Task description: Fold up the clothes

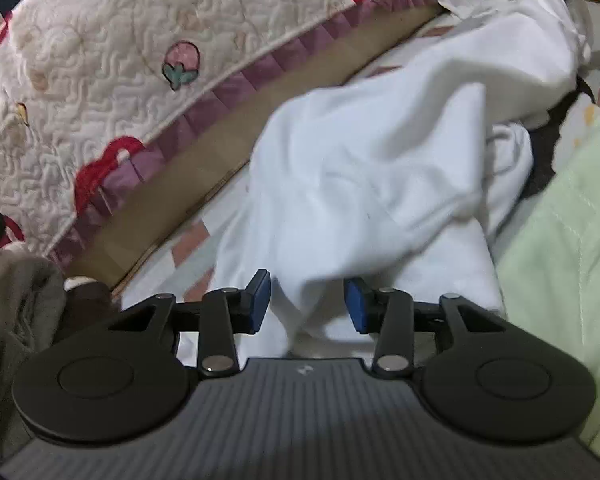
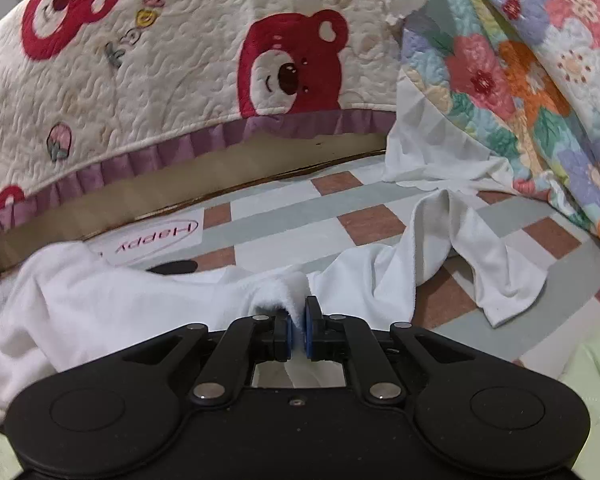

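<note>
Left wrist view: one left gripper (image 1: 309, 300) fills the bottom of the frame, its two blue-padded fingers (image 1: 258, 300) spread wide apart, released. One crumpled white cotton garment (image 1: 380, 168) rises from between those fingers toward the upper right; whether the cloth touches either pad cannot be told. One cream quilted cover with red bear faces and a purple ruffle (image 1: 100, 80) crosses the upper left. One pale green cloth (image 1: 560, 240) lies along the right edge, and one grey-brown fabric (image 1: 16, 300) sits at the lower left.

Right wrist view: one right gripper (image 2: 299, 332) sits at bottom centre, its two blue pads clenched on a bunched fold of the white garment (image 2: 100, 304), which spreads across the lower left and trails one loose end toward the centre right. It lies on one checked sheet of white, grey and brick-red squares (image 2: 284, 216). One floral quilt (image 2: 520, 60) hangs at the upper right. Two full bear faces show on the cream cover (image 2: 160, 100).
</note>
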Motion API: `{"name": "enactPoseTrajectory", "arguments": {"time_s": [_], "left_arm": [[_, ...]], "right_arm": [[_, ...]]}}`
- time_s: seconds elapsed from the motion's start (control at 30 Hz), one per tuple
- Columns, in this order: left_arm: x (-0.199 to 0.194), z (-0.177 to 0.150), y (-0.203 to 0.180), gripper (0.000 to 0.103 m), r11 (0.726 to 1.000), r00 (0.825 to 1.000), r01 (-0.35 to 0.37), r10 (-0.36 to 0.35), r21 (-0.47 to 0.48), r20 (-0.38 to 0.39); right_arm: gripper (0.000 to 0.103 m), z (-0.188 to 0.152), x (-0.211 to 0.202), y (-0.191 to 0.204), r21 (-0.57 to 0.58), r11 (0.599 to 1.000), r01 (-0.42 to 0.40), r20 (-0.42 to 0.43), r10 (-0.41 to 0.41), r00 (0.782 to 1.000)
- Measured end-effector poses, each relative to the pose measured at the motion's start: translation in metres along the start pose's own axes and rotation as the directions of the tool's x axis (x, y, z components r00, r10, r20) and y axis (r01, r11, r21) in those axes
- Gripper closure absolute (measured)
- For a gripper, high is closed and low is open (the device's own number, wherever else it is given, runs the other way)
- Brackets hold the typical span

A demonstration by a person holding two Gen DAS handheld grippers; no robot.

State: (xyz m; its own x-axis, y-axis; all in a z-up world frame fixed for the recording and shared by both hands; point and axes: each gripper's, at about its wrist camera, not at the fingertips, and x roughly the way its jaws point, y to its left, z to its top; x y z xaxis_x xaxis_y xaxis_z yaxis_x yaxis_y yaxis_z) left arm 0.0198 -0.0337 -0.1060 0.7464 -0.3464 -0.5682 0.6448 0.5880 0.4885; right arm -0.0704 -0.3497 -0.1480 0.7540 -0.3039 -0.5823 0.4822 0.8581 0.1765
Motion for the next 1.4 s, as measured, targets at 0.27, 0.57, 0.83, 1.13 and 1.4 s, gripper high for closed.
{"name": "enactPoseTrajectory", "arguments": {"time_s": [0.27, 0.57, 0.83, 1.13, 1.4], "left_arm": [[0.013, 0.005, 0.024, 0.101, 0.984, 0.998, 0.026, -0.015, -0.176, 0.068], [0.015, 0.012, 0.064, 0.093, 0.951, 0.995, 0.003, 0.029, -0.309, 0.099], [0.039, 0.015, 0.039, 0.056, 0.974, 0.998, 0.02, -0.008, -0.225, 0.055], [0.01, 0.052, 0.087, 0.1, 0.937, 0.974, -0.2, 0.221, -0.286, 0.044], [-0.08, 0.109, 0.162, 0.1, 0.883, 0.908, -0.281, 0.372, -0.377, 0.194]], "right_arm": [[0.088, -0.008, 0.014, -0.007, 0.099, 0.991, -0.093, -0.023, 0.096, 0.995], [0.05, -0.016, 0.027, -0.013, 0.123, 0.992, -0.003, -0.078, 0.012, 0.997], [0.088, -0.021, 0.029, -0.011, 0.068, 0.989, -0.128, -0.009, 0.129, 0.992], [0.094, 0.004, -0.005, -0.009, 0.066, 0.985, -0.162, 0.032, 0.16, 0.987], [0.099, 0.092, -0.098, 0.007, -0.139, 0.97, -0.197, 0.198, 0.222, 0.955]]}}
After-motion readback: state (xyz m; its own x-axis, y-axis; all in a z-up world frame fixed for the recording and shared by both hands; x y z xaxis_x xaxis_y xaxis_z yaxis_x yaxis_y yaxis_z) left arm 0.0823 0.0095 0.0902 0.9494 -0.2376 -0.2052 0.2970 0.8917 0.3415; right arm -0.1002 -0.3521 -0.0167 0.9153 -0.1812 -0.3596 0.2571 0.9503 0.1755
